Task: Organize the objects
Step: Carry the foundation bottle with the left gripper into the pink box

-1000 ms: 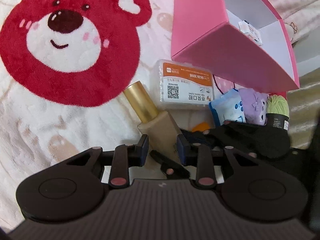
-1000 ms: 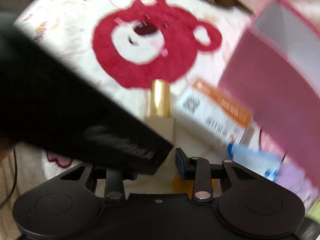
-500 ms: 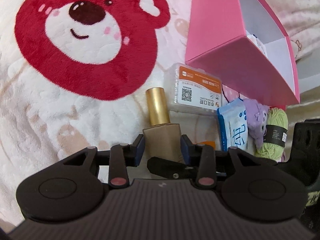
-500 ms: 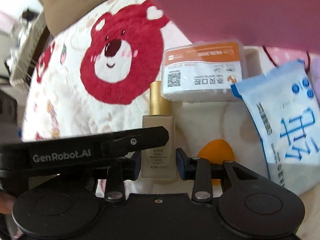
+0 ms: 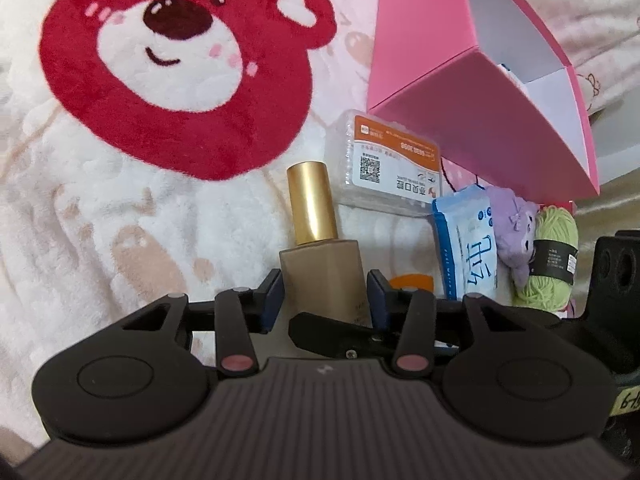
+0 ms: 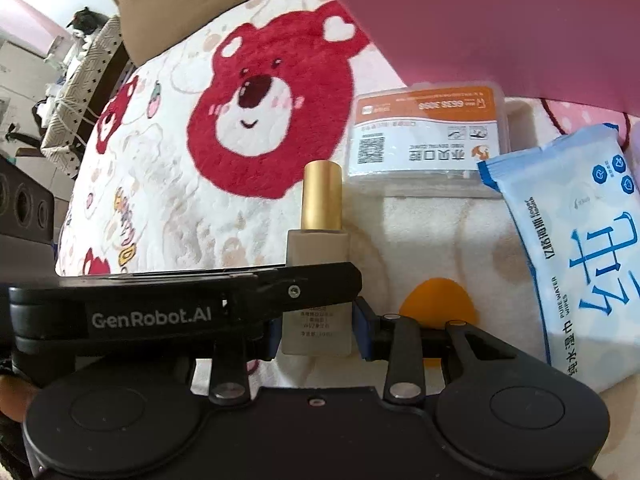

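- Left gripper (image 5: 326, 294): jaws have just been opening, now slack either side of the beige square glass bottle with gold cap (image 5: 320, 256) lying on the bear-print fleece blanket (image 5: 100, 208).
- Right gripper (image 6: 318, 334): rolled round since a second ago, pads now clamped on the bottle's base; handover looks complete.
- Open pink cardboard box (image 5: 452, 52): likely destination.

We found the foundation bottle (image 5: 320, 264) standing on the bear blanket (image 5: 120, 240), between the pads of both claws. Behind it to the right lay the floss pick box (image 5: 390, 164), with the open gift box (image 5: 472, 92) tilted beyond that. Right of the bottle lay the wet wipes pack (image 5: 468, 248), then the plush toy (image 5: 514, 232), then the yarn ball (image 5: 554, 256).
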### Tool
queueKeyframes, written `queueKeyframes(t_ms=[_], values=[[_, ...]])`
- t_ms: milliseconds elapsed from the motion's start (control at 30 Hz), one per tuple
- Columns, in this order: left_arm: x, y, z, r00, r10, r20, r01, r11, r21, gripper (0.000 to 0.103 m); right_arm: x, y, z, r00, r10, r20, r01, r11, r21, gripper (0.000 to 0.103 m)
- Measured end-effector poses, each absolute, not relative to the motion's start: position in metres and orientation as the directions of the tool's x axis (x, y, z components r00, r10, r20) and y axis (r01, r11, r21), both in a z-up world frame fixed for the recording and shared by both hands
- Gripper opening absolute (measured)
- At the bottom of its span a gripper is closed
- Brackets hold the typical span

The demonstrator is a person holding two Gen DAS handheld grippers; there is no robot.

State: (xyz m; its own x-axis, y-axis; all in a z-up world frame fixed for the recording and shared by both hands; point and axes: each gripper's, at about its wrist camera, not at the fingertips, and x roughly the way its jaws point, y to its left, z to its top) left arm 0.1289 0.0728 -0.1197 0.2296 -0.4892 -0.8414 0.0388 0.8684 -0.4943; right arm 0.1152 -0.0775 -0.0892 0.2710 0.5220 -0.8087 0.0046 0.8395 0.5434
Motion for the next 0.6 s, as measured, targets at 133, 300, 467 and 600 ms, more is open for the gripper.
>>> queueKeyframes(t_ms=[133,300,467,600], values=[[0.119,0.078,-0.104,0.265,-0.490,-0.830,0.054,0.868,-0.494,0.040,0.111,-0.077,-0.079,0.283,0.544,-0.789,-0.025,0.827,0.562,0.041],[0.106,0.079,-0.070,0.334,-0.513,-0.791,0.127,0.856,-0.501,0.036,0.102,-0.085,-0.056,0.326,0.584,-0.744,-0.054,0.797,0.601,0.041],[0.098,0.073,-0.046,0.383,-0.532,-0.755,0.154,0.843,-0.516,0.036,0.095,-0.093,-0.029,0.370,0.579,-0.727,-0.098,0.802,0.589,0.041],[0.094,0.065,-0.028,0.406,-0.541,-0.737,0.176,0.837,-0.518,0.036,0.090,-0.100,-0.011,0.404,0.569,-0.716,-0.121,0.809,0.575,0.041]])
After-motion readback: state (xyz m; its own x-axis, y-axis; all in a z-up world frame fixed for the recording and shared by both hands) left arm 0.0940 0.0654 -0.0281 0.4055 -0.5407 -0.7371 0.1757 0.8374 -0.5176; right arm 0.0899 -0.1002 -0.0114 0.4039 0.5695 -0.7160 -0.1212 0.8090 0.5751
